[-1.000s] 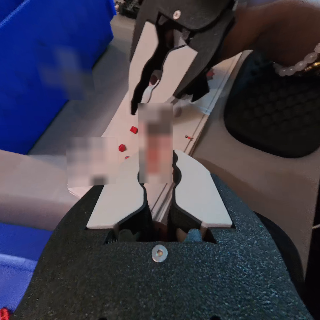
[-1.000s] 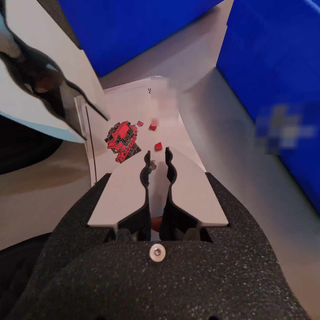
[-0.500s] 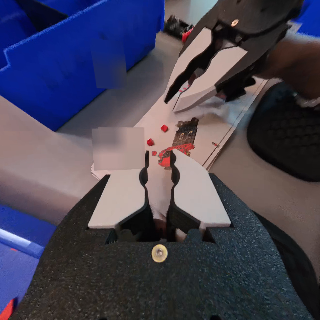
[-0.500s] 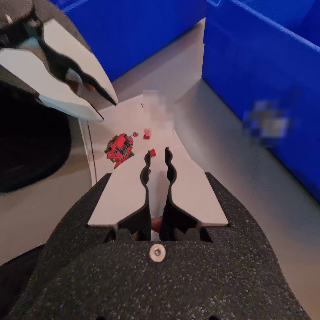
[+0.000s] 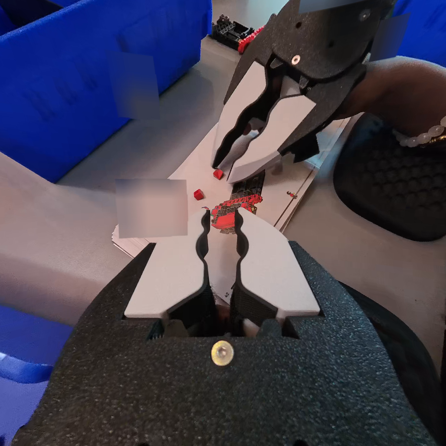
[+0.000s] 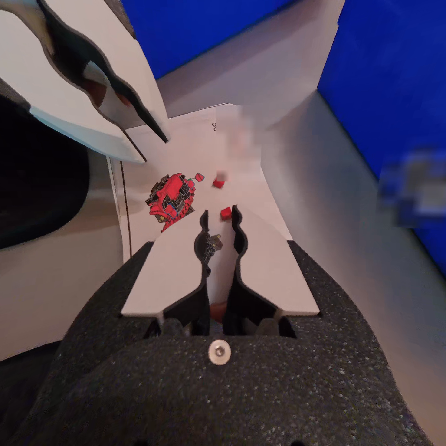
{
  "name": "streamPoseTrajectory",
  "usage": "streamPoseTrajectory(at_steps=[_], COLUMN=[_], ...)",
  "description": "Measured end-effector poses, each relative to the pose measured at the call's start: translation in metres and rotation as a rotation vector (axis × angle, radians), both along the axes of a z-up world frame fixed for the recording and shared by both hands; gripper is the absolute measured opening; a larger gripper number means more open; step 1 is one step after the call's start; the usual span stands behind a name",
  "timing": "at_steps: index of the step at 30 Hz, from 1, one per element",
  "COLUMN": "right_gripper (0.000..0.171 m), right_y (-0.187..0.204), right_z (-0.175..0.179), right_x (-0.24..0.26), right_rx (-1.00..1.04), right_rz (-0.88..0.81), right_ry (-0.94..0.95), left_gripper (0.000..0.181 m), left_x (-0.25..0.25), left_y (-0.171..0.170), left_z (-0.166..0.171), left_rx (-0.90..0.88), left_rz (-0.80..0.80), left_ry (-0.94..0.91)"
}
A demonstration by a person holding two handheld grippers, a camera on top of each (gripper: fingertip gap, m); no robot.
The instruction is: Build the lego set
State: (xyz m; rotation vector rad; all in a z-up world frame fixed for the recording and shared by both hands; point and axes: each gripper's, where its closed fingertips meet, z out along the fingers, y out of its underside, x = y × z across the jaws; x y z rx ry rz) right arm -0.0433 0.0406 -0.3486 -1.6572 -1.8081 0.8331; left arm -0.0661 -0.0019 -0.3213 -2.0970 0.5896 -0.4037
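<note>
Two small red bricks lie on a white instruction booklet [image 5: 275,193]: one [image 5: 218,174] farther off, one [image 5: 198,194] nearer. My right gripper [image 5: 223,173] comes down from the upper right, open, with its tips on either side of the farther brick. In the right wrist view that brick [image 6: 225,213] sits between the open tips of the right gripper [image 6: 219,210], and the other brick [image 6: 218,183] lies beyond. My left gripper [image 5: 222,212] is open and empty above the booklet's printed picture of the red model [image 5: 226,217]. It also shows in the right wrist view [image 6: 154,149].
Blue bins [image 5: 72,84] stand at the left, and others [image 6: 386,72] flank the booklet [image 6: 193,149]. A black mat [image 5: 391,188] lies to the right. A partly built black and red model [image 5: 231,27] stands at the back on the grey table. The gap from one gripper's tips to the other's is roughly 6 cm.
My right gripper has come down onto the booklet until its tips straddle a red brick. My left gripper has drawn back and tilted, so the page and bricks show.
</note>
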Motion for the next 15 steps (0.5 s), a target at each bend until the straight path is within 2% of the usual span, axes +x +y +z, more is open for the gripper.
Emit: streamPoseTrajectory(at_steps=[2,5,10,13,15], right_gripper=[0.018,0.008,0.008,0.008,0.008], right_y=[0.004,0.004,0.007,0.001,-0.005], right_z=[-0.006,-0.010,-0.008,0.015,0.053], right_x=[0.000,0.001,0.001,-0.003,-0.006], right_rx=[0.031,0.028,-0.037,-0.245,-0.547], right_rz=[-0.017,-0.020,-0.044,-0.059,-0.050], right_ry=[-0.036,-0.051,-0.020,0.123,0.327], left_gripper=[0.018,0.019,0.019,0.019,0.019], left_x=[0.000,0.001,0.002,0.001,0.000], left_y=[0.000,-0.001,-0.001,-0.001,-0.001], left_z=[0.000,-0.001,-0.002,0.000,0.002], left_rx=[0.000,-0.002,-0.003,0.004,0.011], left_rz=[0.000,-0.008,-0.013,-0.009,-0.004], left_ry=[0.000,0.012,0.018,0.007,-0.008])
